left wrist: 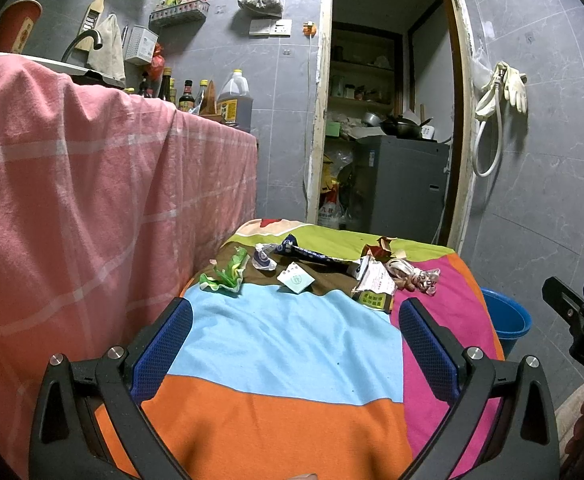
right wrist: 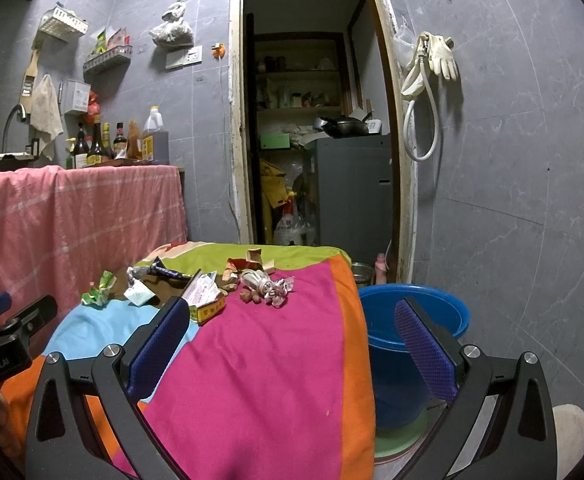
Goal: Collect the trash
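A home kitchen is shown: sauce bottles (right wrist: 100, 142) beside a tap (right wrist: 14, 118), wall racks (right wrist: 108, 58), and a wok (right wrist: 345, 124) seen through the doorway.

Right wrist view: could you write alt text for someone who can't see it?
An open two-finger gripper hovers over a table draped in a colourful patchwork cloth, with crumpled wrappers and paper scraps scattered at its far end. A blue bucket stands on the floor to the right, below an open doorway.
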The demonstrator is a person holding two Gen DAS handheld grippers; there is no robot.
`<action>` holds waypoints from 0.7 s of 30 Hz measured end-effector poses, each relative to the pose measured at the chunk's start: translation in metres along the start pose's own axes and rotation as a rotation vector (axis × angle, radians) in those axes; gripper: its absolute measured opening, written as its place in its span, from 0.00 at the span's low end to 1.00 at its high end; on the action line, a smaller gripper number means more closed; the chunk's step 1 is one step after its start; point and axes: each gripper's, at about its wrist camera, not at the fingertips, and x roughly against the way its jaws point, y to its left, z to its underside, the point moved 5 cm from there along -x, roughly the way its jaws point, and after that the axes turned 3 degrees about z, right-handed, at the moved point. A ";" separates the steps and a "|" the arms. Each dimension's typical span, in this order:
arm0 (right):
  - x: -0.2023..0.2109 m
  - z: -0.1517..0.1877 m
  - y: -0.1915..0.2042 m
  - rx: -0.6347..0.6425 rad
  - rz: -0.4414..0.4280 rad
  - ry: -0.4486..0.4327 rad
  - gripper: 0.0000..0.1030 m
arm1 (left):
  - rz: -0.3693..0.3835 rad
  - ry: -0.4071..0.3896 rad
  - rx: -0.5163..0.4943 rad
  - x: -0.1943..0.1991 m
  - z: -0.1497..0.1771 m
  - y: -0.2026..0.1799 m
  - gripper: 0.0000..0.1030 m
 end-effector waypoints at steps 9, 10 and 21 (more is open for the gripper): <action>0.000 0.000 0.001 0.000 -0.001 0.001 1.00 | 0.000 0.001 0.001 0.000 0.000 0.000 0.98; 0.000 0.000 0.000 0.000 -0.001 0.001 1.00 | 0.000 0.001 0.001 0.000 0.000 0.000 0.98; -0.001 -0.001 0.001 -0.001 -0.001 0.002 1.00 | 0.000 0.002 0.000 0.000 0.000 0.000 0.98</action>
